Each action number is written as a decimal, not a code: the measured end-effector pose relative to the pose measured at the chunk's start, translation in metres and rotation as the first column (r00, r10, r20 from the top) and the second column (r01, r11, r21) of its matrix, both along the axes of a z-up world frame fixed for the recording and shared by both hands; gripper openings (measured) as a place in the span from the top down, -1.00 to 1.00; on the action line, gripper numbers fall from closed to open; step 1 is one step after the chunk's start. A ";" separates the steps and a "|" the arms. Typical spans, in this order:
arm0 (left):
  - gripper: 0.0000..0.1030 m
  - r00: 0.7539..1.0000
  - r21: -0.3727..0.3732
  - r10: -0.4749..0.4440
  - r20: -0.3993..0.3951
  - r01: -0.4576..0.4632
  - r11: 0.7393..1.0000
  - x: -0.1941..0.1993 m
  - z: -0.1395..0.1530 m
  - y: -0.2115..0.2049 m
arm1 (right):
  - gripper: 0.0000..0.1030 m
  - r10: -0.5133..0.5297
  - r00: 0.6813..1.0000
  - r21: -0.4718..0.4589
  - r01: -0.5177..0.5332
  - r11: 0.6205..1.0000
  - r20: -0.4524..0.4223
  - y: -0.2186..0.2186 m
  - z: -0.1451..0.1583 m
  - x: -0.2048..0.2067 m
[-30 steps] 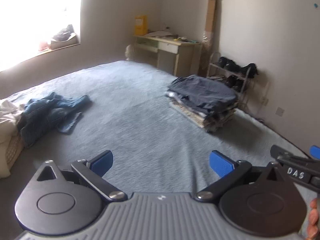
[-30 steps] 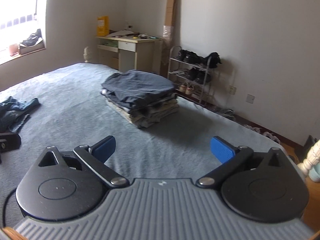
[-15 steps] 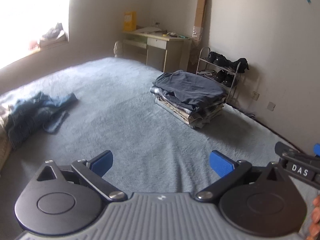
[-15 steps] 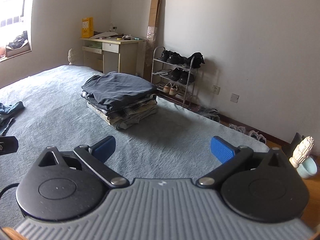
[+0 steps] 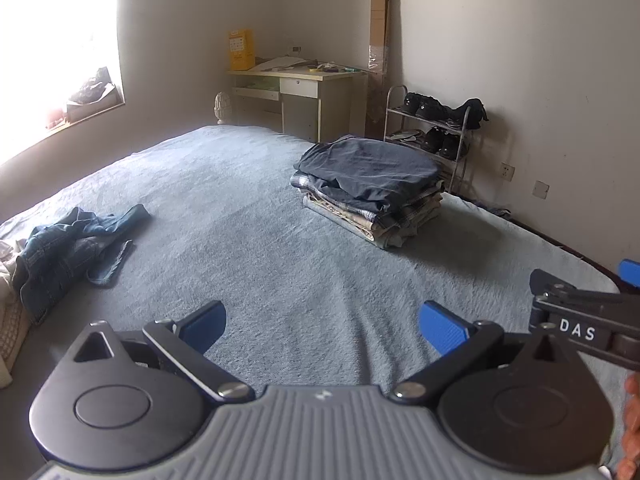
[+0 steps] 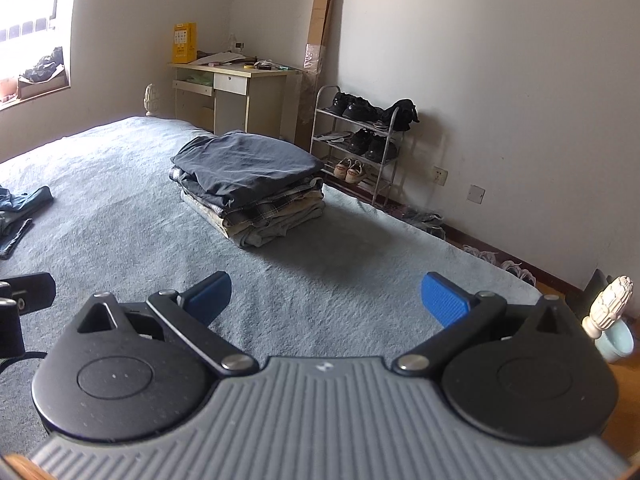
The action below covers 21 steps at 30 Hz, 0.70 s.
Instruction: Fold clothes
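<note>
Both claws spread wide, empty: left gripper (image 5: 322, 326), right gripper (image 6: 326, 300). Crumpled jeans (image 5: 66, 250) on bed (image 5: 280, 248): heavy, limp, not slippery. Best taken at waistband, both corners.

Pale walls, bright window (image 5: 60, 20) at left, desk (image 5: 298, 92) in corner, tall carton (image 5: 378, 20) beside it, shoe rack (image 6: 356, 140) along wall, blue-grey bed (image 5: 280, 248).

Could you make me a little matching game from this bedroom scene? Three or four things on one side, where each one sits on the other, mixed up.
Things:
1. folded stack of clothes
2. crumpled jeans
3. yellow box
4. black shoes

Places:
A. on the desk
B. top shelf of the metal rack
C. on the bed, near the wall side
D. on the bed, near the window side

Pairs: 1-C, 2-D, 3-A, 4-B
</note>
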<state>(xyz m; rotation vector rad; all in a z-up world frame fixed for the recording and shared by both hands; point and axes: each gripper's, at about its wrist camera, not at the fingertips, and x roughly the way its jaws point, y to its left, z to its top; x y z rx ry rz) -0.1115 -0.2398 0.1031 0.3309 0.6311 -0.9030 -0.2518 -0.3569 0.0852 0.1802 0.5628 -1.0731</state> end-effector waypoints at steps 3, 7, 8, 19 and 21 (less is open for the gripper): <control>-1.00 1.000 0.002 0.002 0.001 -0.002 1.000 0.000 -0.001 0.000 | -0.98 0.001 1.000 0.001 -0.001 1.000 -0.003 0.000 0.000 0.001; -1.00 1.000 0.007 0.003 0.004 -0.003 1.000 0.001 -0.001 -0.001 | -0.98 0.002 1.000 0.001 -0.002 1.000 -0.006 -0.001 -0.001 0.002; -1.00 1.000 0.007 0.003 0.005 -0.003 1.000 0.000 -0.001 -0.001 | -0.98 0.001 1.000 -0.001 -0.001 1.000 -0.009 -0.001 -0.001 0.002; -1.00 1.000 0.007 0.013 -0.002 -0.013 1.000 0.003 0.000 0.001 | -0.98 0.006 1.000 -0.003 -0.006 1.000 -0.016 0.001 -0.003 0.003; -1.00 1.000 0.006 0.014 -0.002 -0.014 1.000 0.002 0.000 0.001 | -0.98 0.003 1.000 -0.005 -0.003 1.000 -0.015 0.001 -0.003 0.002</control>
